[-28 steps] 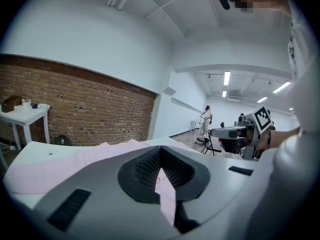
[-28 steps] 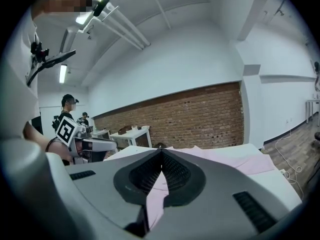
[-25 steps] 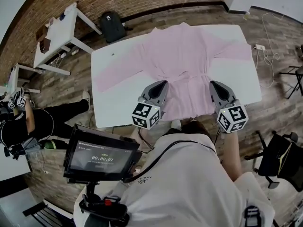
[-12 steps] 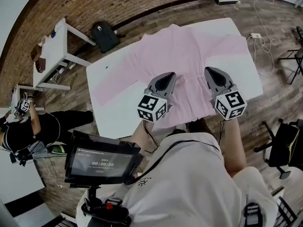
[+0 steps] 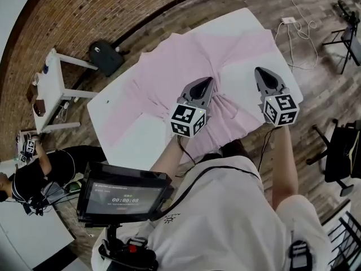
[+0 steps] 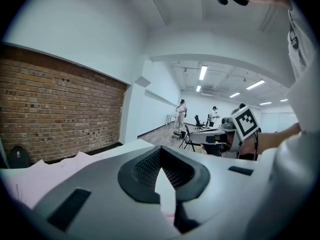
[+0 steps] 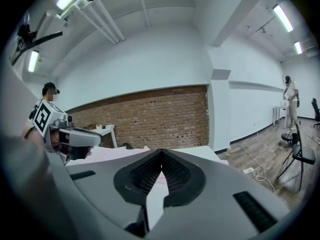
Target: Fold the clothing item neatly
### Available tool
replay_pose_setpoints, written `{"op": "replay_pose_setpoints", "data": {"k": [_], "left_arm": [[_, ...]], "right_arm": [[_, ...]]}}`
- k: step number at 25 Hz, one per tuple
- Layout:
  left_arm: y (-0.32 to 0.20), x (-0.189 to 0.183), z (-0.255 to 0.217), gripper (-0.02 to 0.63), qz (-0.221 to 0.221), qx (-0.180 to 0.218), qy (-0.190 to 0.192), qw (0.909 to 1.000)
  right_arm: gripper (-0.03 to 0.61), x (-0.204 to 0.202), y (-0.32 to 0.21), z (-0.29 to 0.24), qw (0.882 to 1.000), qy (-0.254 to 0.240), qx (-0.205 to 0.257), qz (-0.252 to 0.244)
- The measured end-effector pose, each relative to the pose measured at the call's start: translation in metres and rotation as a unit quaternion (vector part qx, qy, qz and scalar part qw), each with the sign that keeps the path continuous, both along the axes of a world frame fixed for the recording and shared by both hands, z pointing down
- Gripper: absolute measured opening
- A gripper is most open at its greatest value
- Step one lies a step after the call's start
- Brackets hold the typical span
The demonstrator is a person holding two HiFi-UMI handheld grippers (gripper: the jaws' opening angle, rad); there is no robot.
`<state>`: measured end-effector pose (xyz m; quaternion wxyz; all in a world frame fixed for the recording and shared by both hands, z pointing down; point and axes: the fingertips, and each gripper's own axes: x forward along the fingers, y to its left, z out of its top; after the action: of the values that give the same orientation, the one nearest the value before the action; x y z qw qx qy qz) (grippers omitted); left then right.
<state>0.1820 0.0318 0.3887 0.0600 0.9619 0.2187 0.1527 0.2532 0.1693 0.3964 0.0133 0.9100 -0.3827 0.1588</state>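
A pink robe point(image 5: 186, 55) lies spread face up on the white table point(image 5: 130, 145), sleeves out to both sides, gathered at the waist. My left gripper point(image 5: 207, 81) hovers over the waist gathers, jaws shut, no cloth showing between its pads point(image 6: 150, 166). My right gripper point(image 5: 260, 71) is over the robe's right side near the sleeve, also shut with nothing visible in it. In the left gripper view the robe point(image 6: 40, 181) lies ahead on the left. In the right gripper view the closed jaws point(image 7: 161, 154) point across the robe point(image 7: 117, 154) toward the brick wall.
A small white side table point(image 5: 53, 86) and a black backpack point(image 5: 104, 58) stand beyond the table's far left. A person point(image 5: 39, 174) crouches at the left. Cables and a power strip point(image 5: 287, 21) lie on the floor at right, beside black chairs point(image 5: 344, 151).
Both grippers have travelled forward from the robe's hem area to its waist and right side, staying shut. The head view has swung, so the table now sits at an angle.
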Motion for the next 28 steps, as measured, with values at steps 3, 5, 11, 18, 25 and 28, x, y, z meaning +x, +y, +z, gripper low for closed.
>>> {"op": "replay_pose_setpoints", "data": {"k": [3,5,11,18,25,28], "left_arm": [[0.018,0.026,0.012,0.002,0.004,-0.001,-0.010,0.9999],[0.029,0.041,0.019,0.002,0.007,-0.001,-0.016,0.9998],[0.054,0.090,0.048,0.001,0.016,0.017,-0.039,0.9990],[0.079,0.126,0.070,0.002,0.023,0.015,-0.058,0.9979],[0.082,0.131,0.081,0.001,0.022,0.013,-0.081,0.9964],[0.080,0.135,0.086,0.002,0.020,0.012,-0.088,0.9958]], "right_arm": [[0.002,0.041,0.039,0.024,0.999,-0.010,-0.014,0.042],[0.002,0.068,0.061,0.042,0.997,-0.022,-0.018,0.068],[0.002,0.132,0.098,0.093,0.993,-0.046,-0.048,0.100],[0.003,0.182,0.112,0.150,0.986,-0.088,-0.072,0.121],[0.086,0.206,0.121,0.195,0.976,-0.130,-0.104,0.137],[0.101,0.213,0.125,0.205,0.972,-0.144,-0.115,0.144]]}}
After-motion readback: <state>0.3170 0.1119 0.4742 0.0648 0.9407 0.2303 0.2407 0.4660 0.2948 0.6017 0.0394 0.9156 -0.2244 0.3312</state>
